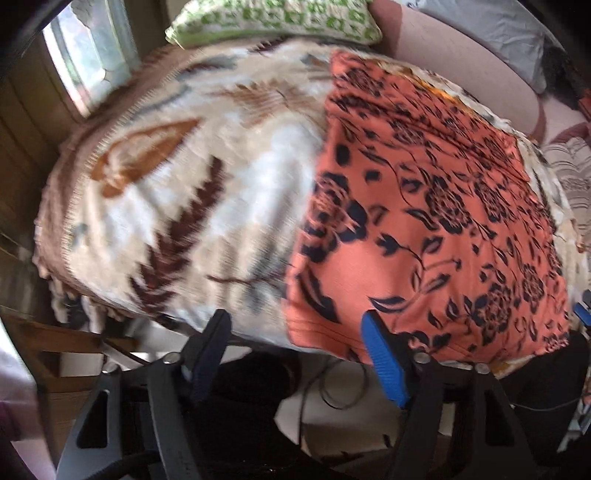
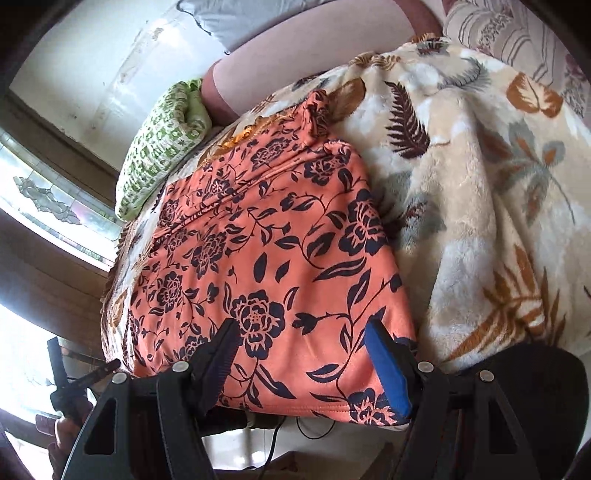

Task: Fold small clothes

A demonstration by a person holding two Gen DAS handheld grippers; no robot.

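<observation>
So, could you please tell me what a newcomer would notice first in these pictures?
The orange garment with dark flowers stands out, spread flat on the cream leaf-patterned blanket. Both hand-held grippers stand open over its near edge, the left hand-held gripper at one corner and the right hand-held gripper at the other. A green-patterned pillow lies behind.

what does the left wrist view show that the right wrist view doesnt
Only the left wrist view: the left gripper, open above the garment's near left corner, and the blanket's brown fringed edge.
Only the right wrist view: the right gripper, open over the garment's near hem, and a striped cushion.
Both: the orange floral garment lying flat on the leaf-print blanket, plus the green patterned pillow.
</observation>
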